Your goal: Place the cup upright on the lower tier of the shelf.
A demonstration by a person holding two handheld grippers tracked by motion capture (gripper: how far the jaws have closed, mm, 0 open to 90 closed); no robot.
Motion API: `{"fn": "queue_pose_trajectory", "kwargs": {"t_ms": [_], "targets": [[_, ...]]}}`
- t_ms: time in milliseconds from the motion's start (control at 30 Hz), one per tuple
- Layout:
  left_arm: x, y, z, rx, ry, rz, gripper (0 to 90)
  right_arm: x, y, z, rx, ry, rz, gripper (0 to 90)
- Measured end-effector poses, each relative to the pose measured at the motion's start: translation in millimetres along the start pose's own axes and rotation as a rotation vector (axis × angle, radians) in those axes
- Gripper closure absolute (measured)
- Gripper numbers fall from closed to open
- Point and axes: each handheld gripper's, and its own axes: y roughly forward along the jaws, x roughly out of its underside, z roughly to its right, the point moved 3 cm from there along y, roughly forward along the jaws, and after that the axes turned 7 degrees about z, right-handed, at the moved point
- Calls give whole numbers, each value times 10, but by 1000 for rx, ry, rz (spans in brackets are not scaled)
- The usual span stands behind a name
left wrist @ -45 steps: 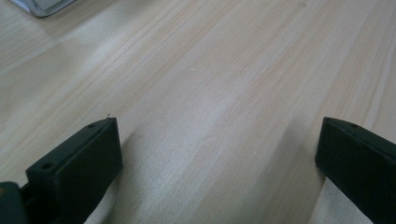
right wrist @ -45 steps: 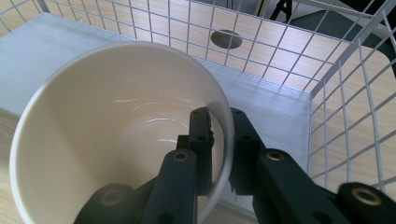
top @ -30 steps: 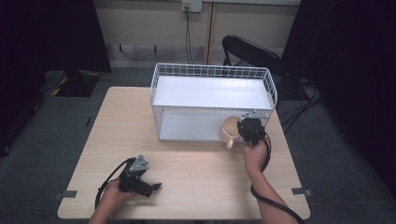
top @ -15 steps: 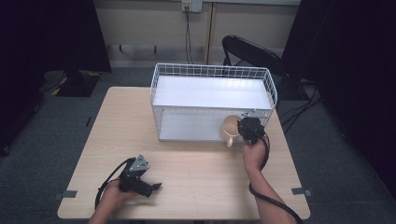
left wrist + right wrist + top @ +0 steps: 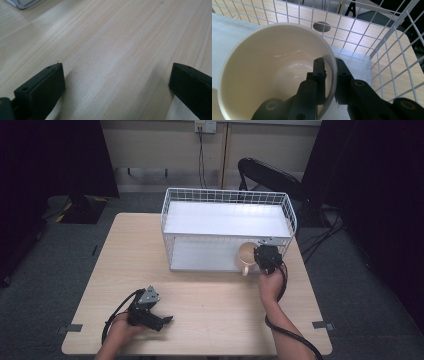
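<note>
In the high view, a cream mug (image 5: 246, 255) is seen at the front right of a white wire rack (image 5: 227, 227), at the mouth of its lower shelf, with its handle turned toward the person. It is held there by the right gripper (image 5: 265, 256), from which a black cable trails down along the forearm. The left gripper (image 5: 148, 312) is laid low on the wooden table (image 5: 215, 305) near its front left edge, well apart from the rack.

In the left gripper view, the two black jaws are set wide apart over bare wood, with nothing between them; a corner of the rack's base is glimpsed at the top left.

In the right gripper view, the wall of the mug (image 5: 262, 65) is pinched at its rim by the right gripper (image 5: 330, 65), one jaw inside the cup and the other outside. Wire mesh (image 5: 352, 30) is seen behind and to the right, and the pale shelf board (image 5: 352, 60) lies beneath the mug
</note>
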Motion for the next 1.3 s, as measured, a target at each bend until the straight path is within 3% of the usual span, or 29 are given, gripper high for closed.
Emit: {"fn": "queue_pose_trajectory", "kwargs": {"t_ms": [433, 467, 633, 700, 900, 933, 1033, 1167, 1300], "targets": [[0, 0, 0, 0, 0, 0, 0, -12, 34, -5, 9, 24, 19, 801], [0, 0, 0, 0, 0, 0, 0, -32, 16, 2, 10, 39, 39, 715], [0, 0, 0, 0, 0, 0, 0, -51, -14, 19, 12, 43, 42, 672], [0, 0, 0, 0, 0, 0, 0, -47, -31, 19, 5, 41, 48, 568], [0, 0, 0, 0, -1, 1, 0, -46, -90, 10, -17, 63, 69, 431], [0, 0, 0, 0, 0, 0, 0, -49, -121, 7, -38, 63, 76, 360], [0, 0, 0, 0, 0, 0, 0, -62, -175, 8, -52, 76, 96, 261], [0, 0, 0, 0, 0, 0, 0, -57, -238, -16, -93, 99, 97, 230], [0, 0, 0, 0, 0, 0, 0, -24, -282, -61, -127, 89, 95, 209]]}}
